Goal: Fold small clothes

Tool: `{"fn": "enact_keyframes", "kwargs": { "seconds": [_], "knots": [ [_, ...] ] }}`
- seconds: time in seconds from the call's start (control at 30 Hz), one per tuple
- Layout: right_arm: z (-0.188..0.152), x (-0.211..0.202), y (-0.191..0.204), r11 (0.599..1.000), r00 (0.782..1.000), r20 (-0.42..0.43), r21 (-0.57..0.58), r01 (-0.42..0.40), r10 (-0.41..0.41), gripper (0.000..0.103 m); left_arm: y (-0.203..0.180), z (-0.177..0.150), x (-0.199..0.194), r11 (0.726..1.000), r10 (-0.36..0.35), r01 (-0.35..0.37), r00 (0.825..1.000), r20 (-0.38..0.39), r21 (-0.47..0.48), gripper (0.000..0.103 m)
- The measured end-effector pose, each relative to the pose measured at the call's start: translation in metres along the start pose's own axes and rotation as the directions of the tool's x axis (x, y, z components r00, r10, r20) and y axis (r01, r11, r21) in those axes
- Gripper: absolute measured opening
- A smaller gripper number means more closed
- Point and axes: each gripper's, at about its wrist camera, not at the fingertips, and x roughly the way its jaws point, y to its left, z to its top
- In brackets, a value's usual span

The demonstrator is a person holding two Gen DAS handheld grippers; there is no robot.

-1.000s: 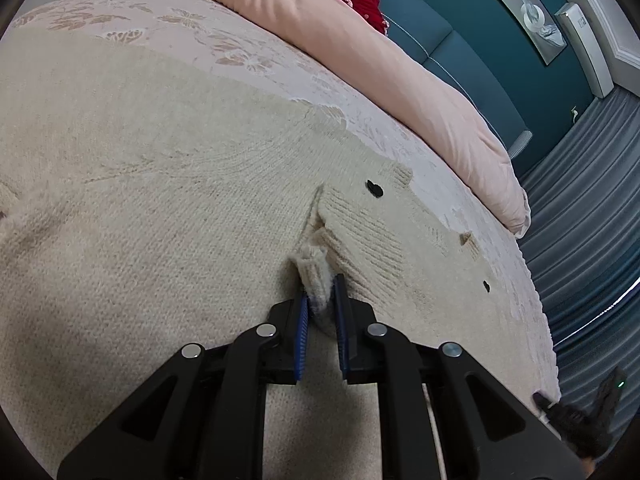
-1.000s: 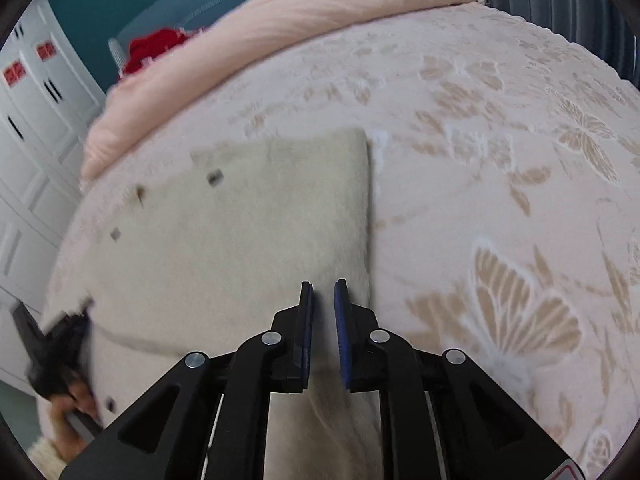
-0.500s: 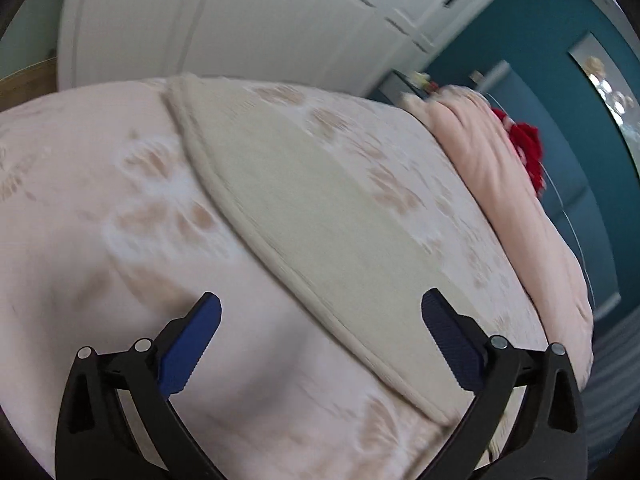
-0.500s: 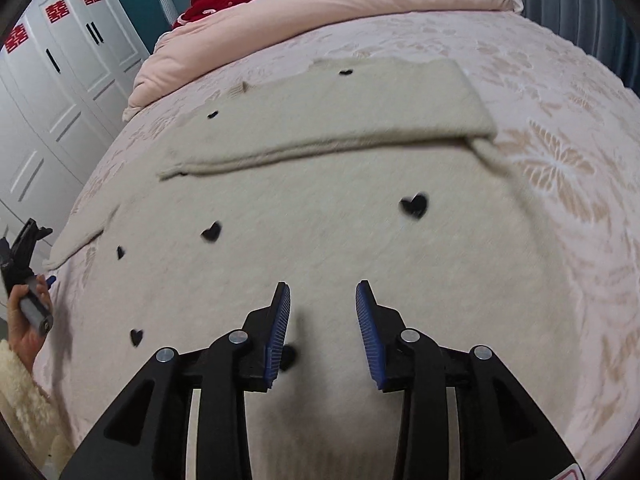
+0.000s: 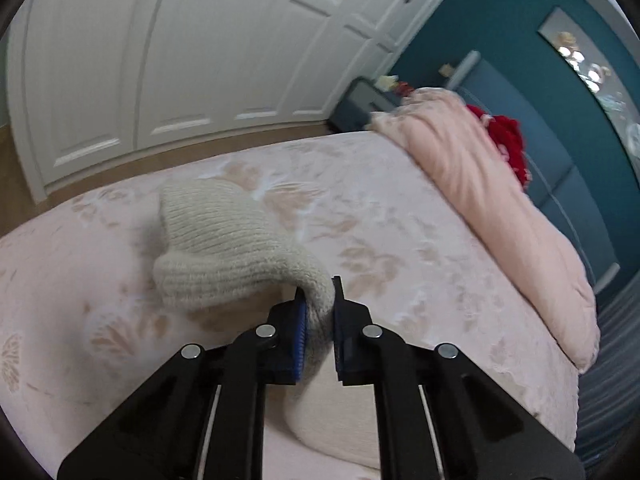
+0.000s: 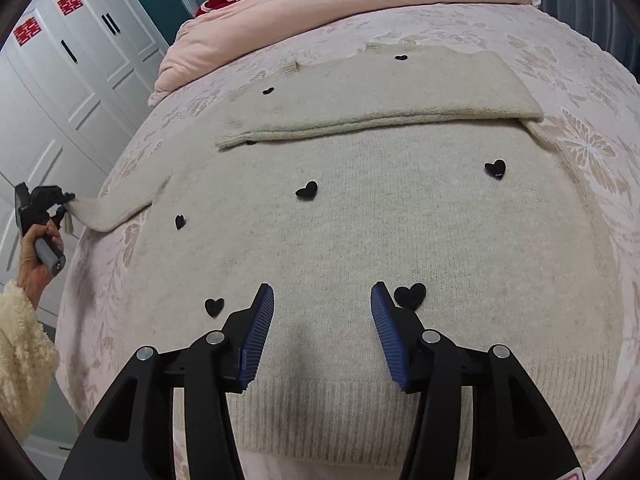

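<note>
Knitted cuff (image 5: 240,256) pinched in left claw (image 5: 319,322); right view alone shows right claw (image 6: 322,300) just widened, empty, over sweater (image 6: 380,240).

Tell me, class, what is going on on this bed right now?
A person is folding a cream sweater with black hearts on a pink bedspread. One sleeve is already folded across the top. The left gripper is shut on the other sleeve's cuff, stretched off to the side. The right gripper, its jaws just opening, hovers empty above the hem.
</note>
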Motion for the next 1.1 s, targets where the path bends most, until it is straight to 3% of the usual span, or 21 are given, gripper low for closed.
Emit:
{"fn": "enact_keyframes", "kwargs": {
  "seconds": [0.07, 0.13, 0.2, 0.27, 0.33, 0.37, 0.4, 0.43, 0.47, 0.53, 0.6, 0.63, 0.73, 0.8, 0.9, 1.03, 1.07, 1.1],
  "knots": [
    [0.001, -0.005, -0.009, 1.000, 1.000, 0.010, 0.023, -0.014, 0.014, 0.051, -0.064, -0.008, -0.025, 0.987, -0.132, 0.131, 0.991, 0.007, 0.092, 0.009],
    [0.002, -0.010, -0.020, 0.999, 1.000, 0.022, 0.050, -0.017, 0.015, 0.051, -0.134, -0.030, -0.049, 0.947, -0.273, 0.272, 0.962, -0.016, 0.174, 0.010],
    [0.002, -0.016, -0.032, 0.997, 0.999, 0.036, 0.074, -0.019, 0.016, 0.051, -0.198, -0.067, -0.064, 0.886, -0.397, 0.408, 0.913, -0.091, 0.222, 0.010],
    [0.003, -0.021, -0.047, 0.995, 0.999, 0.043, 0.096, -0.013, 0.009, 0.052, -0.253, -0.119, -0.066, 0.826, -0.475, 0.514, 0.856, -0.207, 0.232, 0.011],
    [0.005, -0.024, -0.062, 0.994, 0.999, 0.046, 0.110, -0.014, 0.009, 0.053, -0.290, -0.180, -0.053, 0.793, -0.487, 0.565, 0.812, -0.321, 0.227, 0.015],
    [0.006, -0.024, -0.069, 0.994, 0.999, 0.044, 0.114, -0.007, 0.002, 0.054, -0.300, -0.212, -0.043, 0.786, -0.480, 0.581, 0.790, -0.383, 0.213, 0.023],
    [0.007, -0.024, -0.076, 0.993, 0.999, 0.042, 0.114, 0.003, -0.008, 0.054, -0.304, -0.243, -0.029, 0.788, -0.465, 0.587, 0.764, -0.448, 0.183, 0.033],
    [0.009, -0.023, -0.084, 0.993, 0.999, 0.041, 0.114, 0.014, -0.018, 0.054, -0.302, -0.271, -0.015, 0.807, -0.439, 0.572, 0.747, -0.499, 0.146, 0.053],
    [0.012, -0.022, -0.090, 0.993, 0.999, 0.040, 0.113, 0.023, -0.028, 0.054, -0.295, -0.292, -0.002, 0.833, -0.409, 0.542, 0.738, -0.536, 0.111, 0.059],
    [0.020, -0.022, -0.102, 0.993, 0.998, 0.047, 0.109, 0.038, -0.043, 0.054, -0.270, -0.318, 0.009, 0.872, -0.374, 0.486, 0.739, -0.560, 0.060, 0.059],
    [0.035, -0.020, -0.111, 0.994, 0.997, 0.062, 0.098, 0.039, -0.045, 0.057, -0.241, -0.316, 0.010, 0.895, -0.374, 0.447, 0.759, -0.533, 0.008, 0.059],
    [0.045, -0.019, -0.114, 0.995, 0.996, 0.076, 0.087, 0.038, -0.045, 0.057, -0.227, -0.306, 0.009, 0.900, -0.383, 0.436, 0.773, -0.507, -0.015, 0.061],
    [0.084, -0.007, -0.120, 0.997, 0.993, 0.116, 0.083, 0.010, -0.019, 0.061, -0.184, -0.264, 0.011, 0.928, -0.358, 0.367, 0.840, -0.407, -0.060, 0.076],
    [0.112, 0.010, -0.124, 0.994, 0.992, 0.129, 0.110, -0.015, 0.001, 0.061, -0.158, -0.239, 0.020, 0.943, -0.333, 0.312, 0.866, -0.374, -0.116, 0.079],
    [0.145, 0.041, -0.124, 0.989, 0.993, 0.119, 0.148, -0.002, -0.015, 0.061, -0.126, -0.219, 0.037, 0.947, -0.304, 0.237, 0.878, -0.369, -0.217, 0.079],
    [0.165, 0.086, -0.113, 0.984, 0.999, 0.047, 0.177, -0.026, 0.018, 0.060, -0.098, -0.218, 0.048, 0.891, -0.373, 0.234, 0.866, -0.333, -0.390, 0.079],
    [0.166, 0.095, -0.110, 0.981, 0.999, 0.036, 0.188, -0.037, 0.030, 0.055, -0.096, -0.217, 0.049, 0.879, -0.385, 0.240, 0.867, -0.317, -0.412, 0.079],
    [0.166, 0.099, -0.106, 0.980, 0.999, 0.037, 0.194, -0.044, 0.037, 0.037, -0.095, -0.214, 0.047, 0.875, -0.390, 0.246, 0.869, -0.305, -0.418, 0.079]
  ]
}}
